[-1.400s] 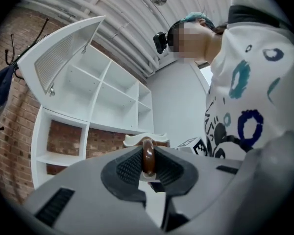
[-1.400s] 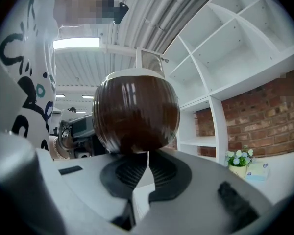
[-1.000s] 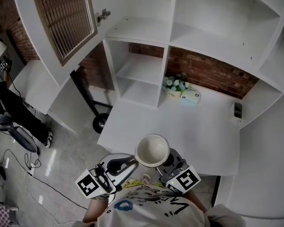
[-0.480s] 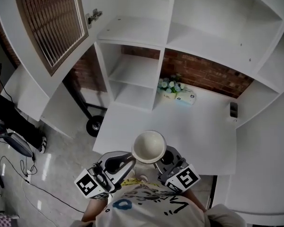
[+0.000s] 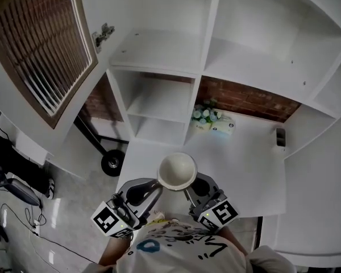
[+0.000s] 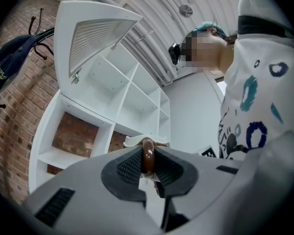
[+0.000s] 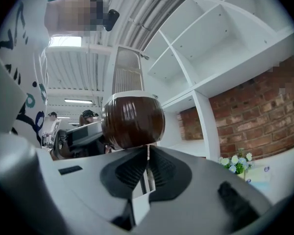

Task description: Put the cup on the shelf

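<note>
Above the near edge of the bench (image 5: pixel 238 164), the left gripper (image 6: pixel 147 164) had its jaws clamped on the handle (image 6: pixel 147 153) of the cup (image 5: pixel 178 171), rim up for the shelf (image 5: pixel 159 50), while the right gripper (image 7: pixel 147 166), jaws closed, sat just beside it, likely as support.

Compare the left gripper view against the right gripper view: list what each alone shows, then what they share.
Left gripper view only: the left gripper shut on the cup's brown handle, and a dark cap hanging at the left. Right gripper view only: the cup's round brown body, and a bunch of flowers. Both: the white shelf unit, its louvered door and the person's patterned shirt.
</note>
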### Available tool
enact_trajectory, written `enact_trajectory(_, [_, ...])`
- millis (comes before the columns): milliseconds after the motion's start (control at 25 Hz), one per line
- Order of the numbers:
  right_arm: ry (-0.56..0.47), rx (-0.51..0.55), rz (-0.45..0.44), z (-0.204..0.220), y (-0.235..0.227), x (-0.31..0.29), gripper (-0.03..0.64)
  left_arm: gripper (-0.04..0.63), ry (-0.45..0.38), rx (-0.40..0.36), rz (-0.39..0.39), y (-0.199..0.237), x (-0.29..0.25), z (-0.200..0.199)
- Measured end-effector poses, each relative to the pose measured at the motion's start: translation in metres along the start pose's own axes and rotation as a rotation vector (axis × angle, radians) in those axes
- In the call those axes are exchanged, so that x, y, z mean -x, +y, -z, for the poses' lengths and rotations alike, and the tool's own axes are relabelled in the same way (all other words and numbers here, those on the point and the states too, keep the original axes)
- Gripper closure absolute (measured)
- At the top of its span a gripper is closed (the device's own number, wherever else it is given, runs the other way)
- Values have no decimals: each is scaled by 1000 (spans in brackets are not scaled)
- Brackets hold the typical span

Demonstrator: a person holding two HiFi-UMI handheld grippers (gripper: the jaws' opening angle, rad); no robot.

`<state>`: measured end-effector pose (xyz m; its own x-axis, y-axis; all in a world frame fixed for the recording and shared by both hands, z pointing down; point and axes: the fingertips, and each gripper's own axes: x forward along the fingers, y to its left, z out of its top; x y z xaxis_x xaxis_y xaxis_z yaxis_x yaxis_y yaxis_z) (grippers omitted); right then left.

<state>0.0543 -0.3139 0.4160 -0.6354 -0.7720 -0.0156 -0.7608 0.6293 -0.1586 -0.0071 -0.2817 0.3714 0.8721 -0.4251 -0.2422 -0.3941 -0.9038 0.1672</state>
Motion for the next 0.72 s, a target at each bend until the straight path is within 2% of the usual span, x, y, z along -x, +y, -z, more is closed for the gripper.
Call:
enact_trajectory(240, [32, 0, 58, 8, -24, -29, 588, 537, 13, 21, -6, 38, -10, 1])
enact_trajectory(360, [76, 24, 117, 16, -43, -39, 588, 537, 16, 24, 1, 56, -18, 2])
enact_trajectory(720, [96, 62, 205, 14, -82, -62, 588, 537, 24, 59, -5, 107, -44, 14])
